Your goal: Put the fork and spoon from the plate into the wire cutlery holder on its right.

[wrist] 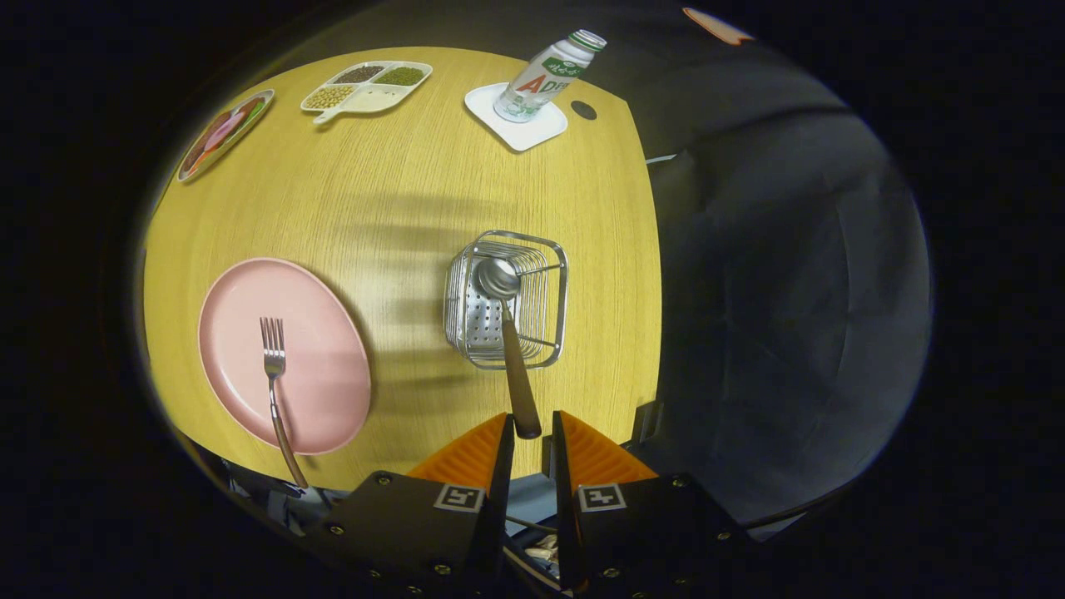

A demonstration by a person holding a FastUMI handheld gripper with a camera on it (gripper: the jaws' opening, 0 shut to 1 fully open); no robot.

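Note:
My gripper [531, 424] points down at the table, its orange fingers [474, 453] closed on the end of the spoon's dark handle. The spoon [512, 349] reaches ahead from the fingers, and its metal bowl sits inside the wire cutlery holder [553, 291], by the far side. Left of the holder lies the pink plate [320, 366]. The fork [274, 374] rests on it, tines pointing away, with its handle sticking out over the plate's near rim and the table's near edge.
At the far side of the wooden table [399, 191] stand a divided tray of beans [366, 86], an oval dish of food [225, 135] and a bottle [545, 76] on a white coaster [520, 129]. Right of the holder the table ends at dark cloth.

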